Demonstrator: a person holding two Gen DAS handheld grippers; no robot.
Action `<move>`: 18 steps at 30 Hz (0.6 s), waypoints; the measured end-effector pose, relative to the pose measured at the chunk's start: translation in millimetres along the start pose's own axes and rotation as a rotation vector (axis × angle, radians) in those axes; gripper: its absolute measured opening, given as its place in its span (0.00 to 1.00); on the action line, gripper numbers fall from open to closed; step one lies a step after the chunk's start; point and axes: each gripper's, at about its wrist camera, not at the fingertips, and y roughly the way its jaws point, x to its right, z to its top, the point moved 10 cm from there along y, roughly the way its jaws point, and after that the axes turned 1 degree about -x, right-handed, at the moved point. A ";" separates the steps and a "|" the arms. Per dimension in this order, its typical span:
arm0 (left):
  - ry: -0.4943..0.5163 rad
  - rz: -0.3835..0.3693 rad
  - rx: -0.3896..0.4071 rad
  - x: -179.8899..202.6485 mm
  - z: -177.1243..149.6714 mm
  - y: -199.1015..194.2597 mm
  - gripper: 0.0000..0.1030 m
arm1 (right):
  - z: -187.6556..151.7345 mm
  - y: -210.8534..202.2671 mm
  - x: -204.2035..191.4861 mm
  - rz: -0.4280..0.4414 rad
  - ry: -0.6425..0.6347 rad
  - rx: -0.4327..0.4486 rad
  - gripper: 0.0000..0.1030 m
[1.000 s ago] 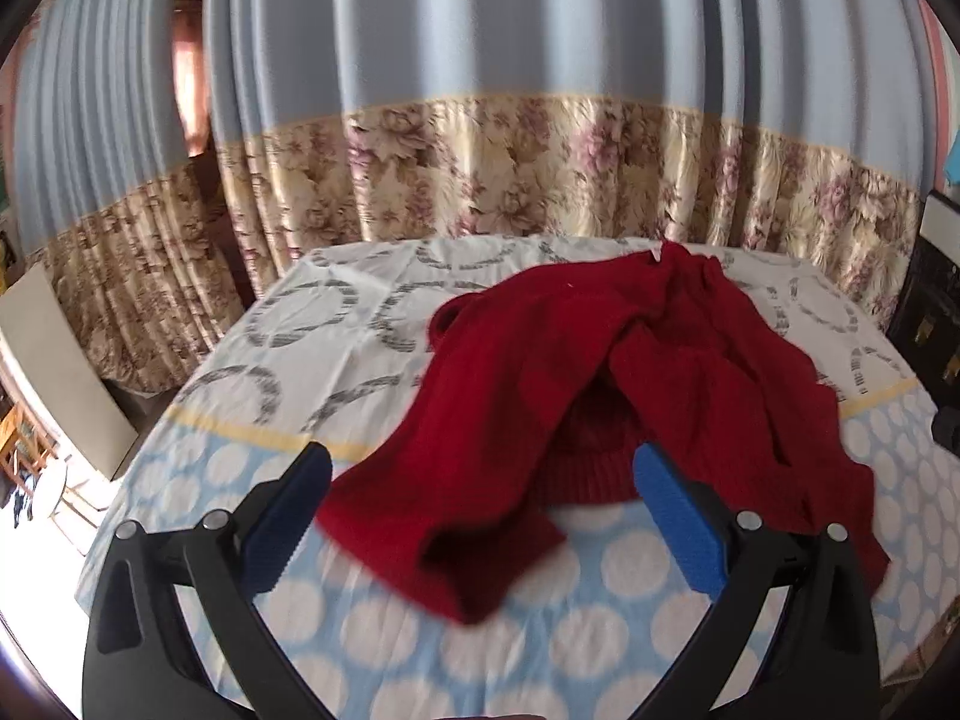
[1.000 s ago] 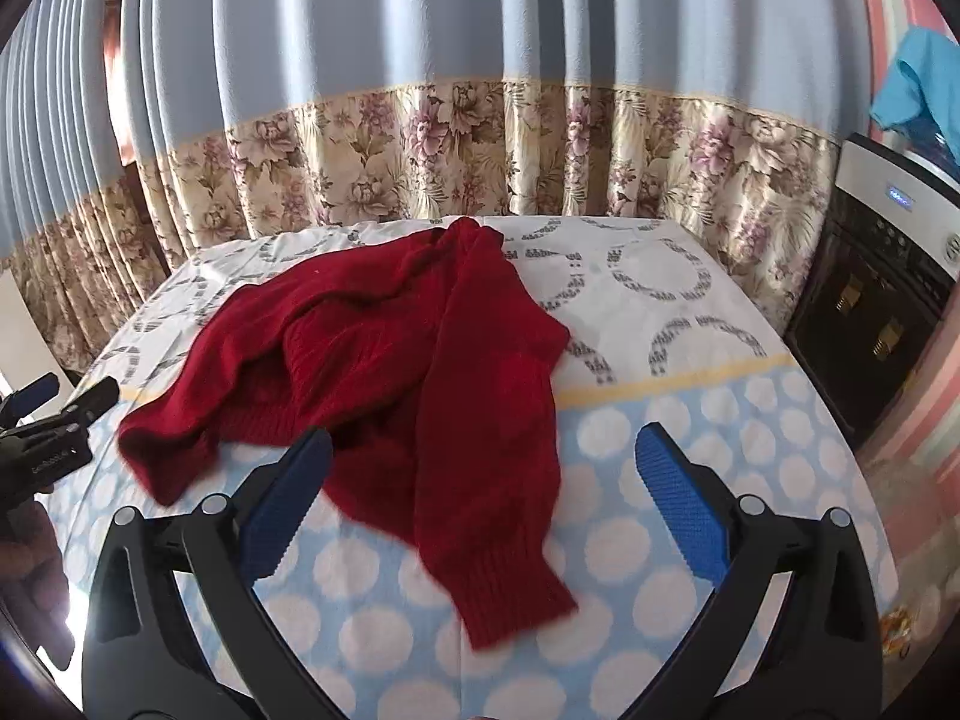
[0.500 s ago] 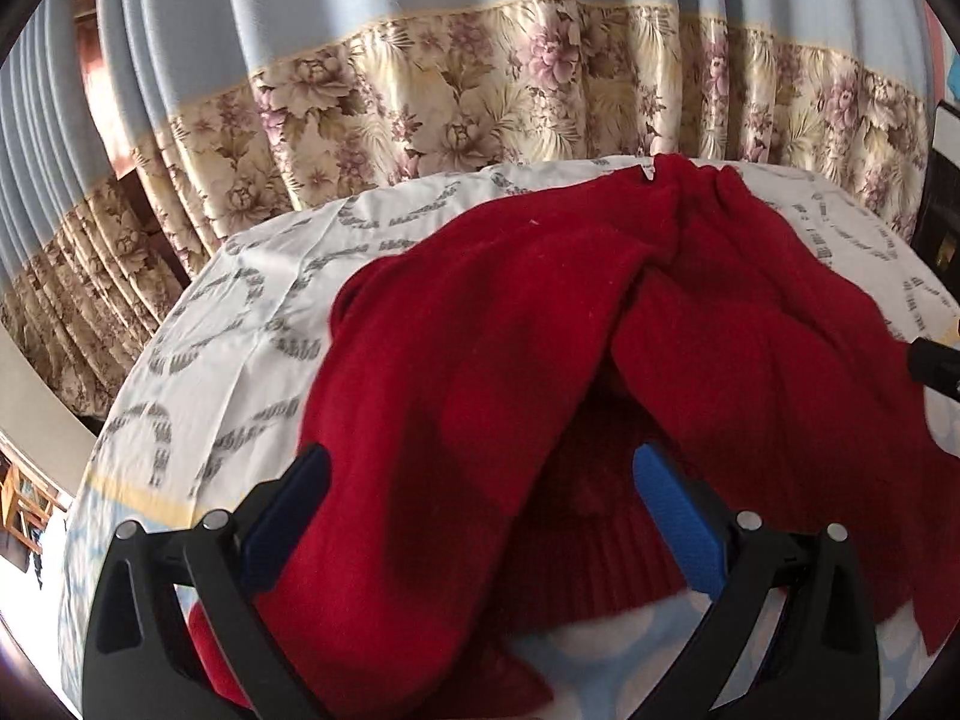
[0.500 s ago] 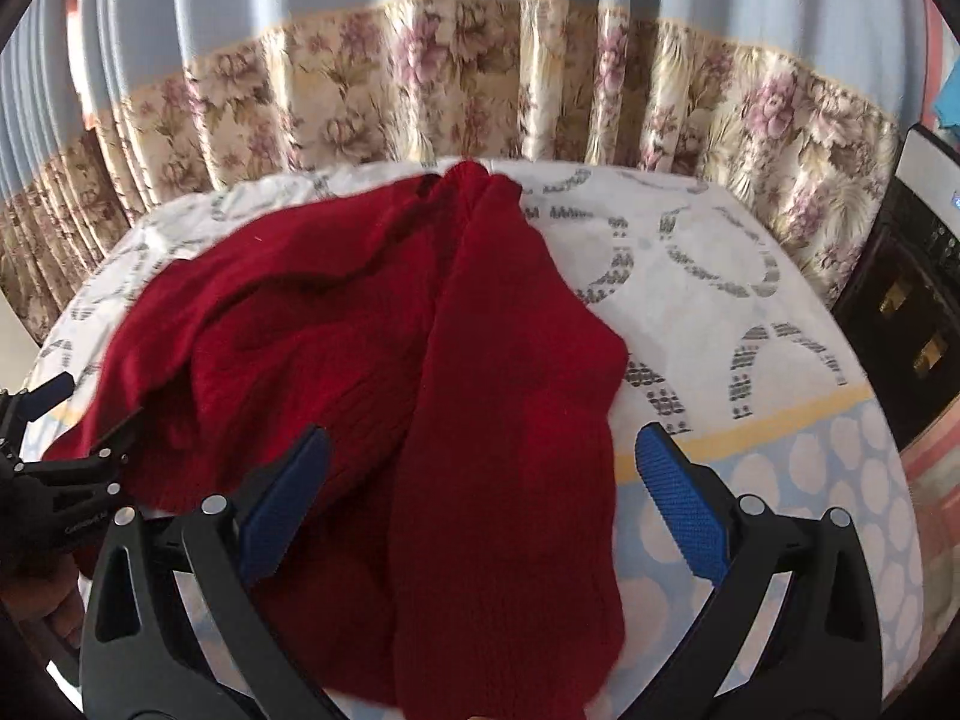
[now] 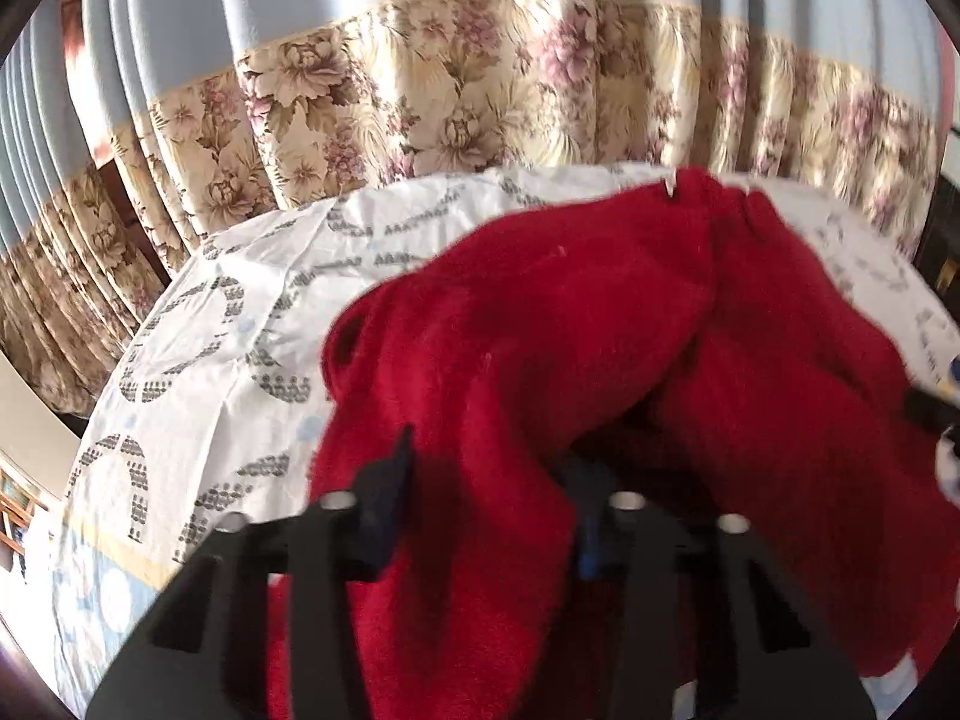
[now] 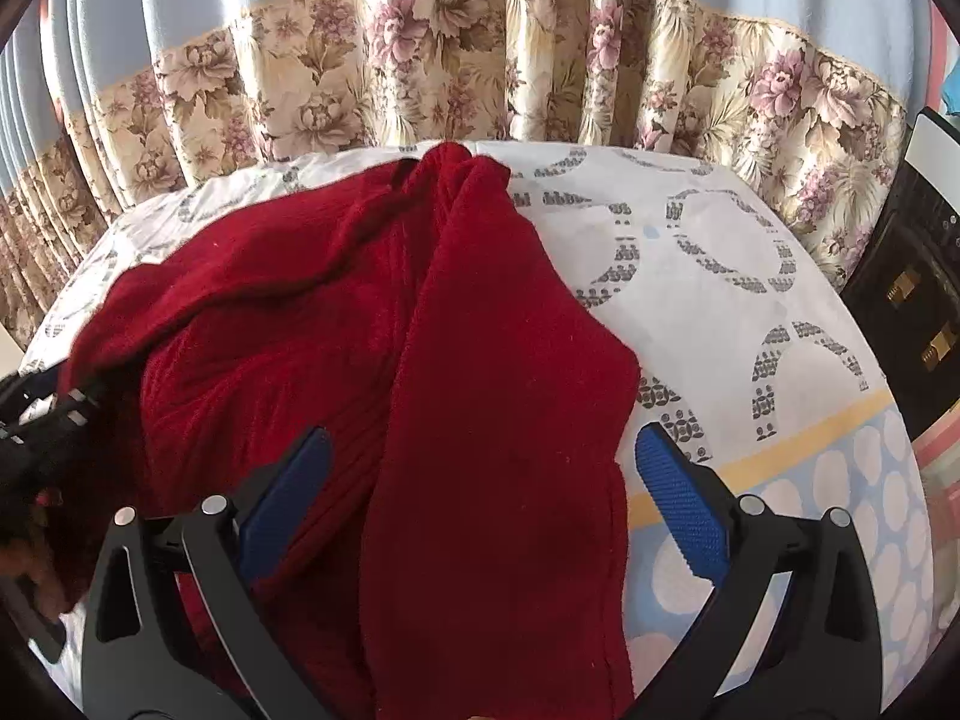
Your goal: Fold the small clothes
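Note:
A crumpled red knitted sweater (image 5: 600, 324) lies across the patterned sheet (image 5: 228, 360) of the bed. In the left wrist view my left gripper (image 5: 489, 498) is closing its jaws on a bunched fold of one sleeve, and red fabric fills the narrow gap between the blue pads. My right gripper (image 6: 480, 498) stands open low over the other sleeve (image 6: 498, 420), which runs between its wide-apart blue pads (image 6: 678, 498) without being pinched. The left gripper (image 6: 36, 420) also shows at the left edge of the right wrist view.
Blue and floral curtains (image 6: 480, 60) hang close behind the bed. A dark cabinet (image 6: 912, 276) stands at the right. Bare sheet (image 6: 720, 300) lies to the right of the sweater. A hand (image 6: 24, 564) shows at the lower left.
Both grippers came forward and down onto the sweater. The left jaws went from wide open to nearly closed around a sleeve fold. The right jaws stayed open.

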 end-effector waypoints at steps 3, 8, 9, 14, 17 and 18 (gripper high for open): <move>-0.054 -0.038 0.005 -13.2 13.5 -3.1 0.11 | 7.9 7.8 3.7 -0.005 0.009 -0.004 0.97; -0.092 -0.025 0.038 -35.7 36.9 -5.8 0.09 | 32.7 29.6 1.4 -0.001 0.014 -0.024 0.97; -0.099 -0.026 0.043 -39.0 40.7 -6.0 0.09 | 36.1 34.2 -0.5 -0.006 0.006 -0.030 0.97; -0.110 -0.028 0.055 -48.7 48.7 -4.2 0.09 | 42.2 52.7 -11.8 -0.027 -0.022 -0.052 0.97; -0.114 -0.030 0.052 -51.1 46.6 -0.5 0.09 | 40.0 59.3 -14.5 -0.049 -0.038 -0.061 0.97; -0.118 -0.031 0.053 -51.5 45.3 -0.8 0.09 | 39.1 61.0 -14.2 -0.056 -0.043 -0.065 0.97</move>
